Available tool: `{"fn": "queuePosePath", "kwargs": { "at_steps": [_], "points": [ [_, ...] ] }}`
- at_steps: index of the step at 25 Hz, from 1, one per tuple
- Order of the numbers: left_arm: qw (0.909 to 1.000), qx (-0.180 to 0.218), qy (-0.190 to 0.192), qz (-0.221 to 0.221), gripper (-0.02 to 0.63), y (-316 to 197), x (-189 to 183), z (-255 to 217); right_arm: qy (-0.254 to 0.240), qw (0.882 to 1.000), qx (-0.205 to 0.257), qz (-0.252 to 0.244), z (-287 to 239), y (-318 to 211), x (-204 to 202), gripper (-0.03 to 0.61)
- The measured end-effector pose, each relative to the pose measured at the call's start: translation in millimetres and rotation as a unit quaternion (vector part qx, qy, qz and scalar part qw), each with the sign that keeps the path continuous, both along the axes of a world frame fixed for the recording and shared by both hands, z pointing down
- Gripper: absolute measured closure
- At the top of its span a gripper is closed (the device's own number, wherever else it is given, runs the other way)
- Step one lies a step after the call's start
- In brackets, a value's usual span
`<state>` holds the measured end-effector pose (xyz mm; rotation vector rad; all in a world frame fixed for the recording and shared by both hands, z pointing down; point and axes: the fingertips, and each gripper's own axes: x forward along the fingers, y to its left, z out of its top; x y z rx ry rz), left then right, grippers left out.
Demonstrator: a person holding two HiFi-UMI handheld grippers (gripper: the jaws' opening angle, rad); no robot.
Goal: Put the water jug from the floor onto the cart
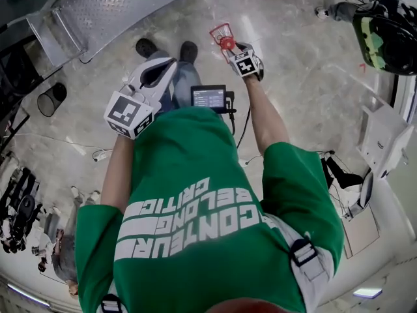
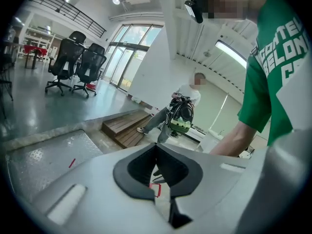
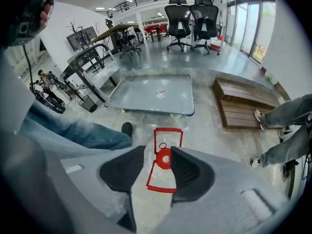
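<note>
While the right gripper point(image 3: 157, 150) hangs with jaws spread over the water jug point(image 3: 167, 138), the left gripper point(image 2: 156, 145) shows jaws pressed together, empty, platform cart point(image 3: 151, 94) beyond

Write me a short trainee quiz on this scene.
1. True or false: the water jug already sits on the cart.
2. The jaws of the right tool are: A) shut on the jug; B) apart, with the jug in view between them; C) shut and empty.
3. Fill in: the person's shirt is ____.
Key: 1 false; 2 B; 3 green.
</note>
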<state>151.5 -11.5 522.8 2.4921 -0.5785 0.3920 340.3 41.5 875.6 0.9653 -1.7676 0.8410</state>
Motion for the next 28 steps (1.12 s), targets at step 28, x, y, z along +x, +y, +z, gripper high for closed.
{"fn": "queuePosePath", "kwargs": {
  "at_steps": [28],
  "points": [
    [0.9954,-0.092,-0.001,-0.027,0.598,-1.0,-25.8,111.9,0.089,0.985,-0.132,0.068,164.3,2.6,23.1,0.279]
  ]
}}
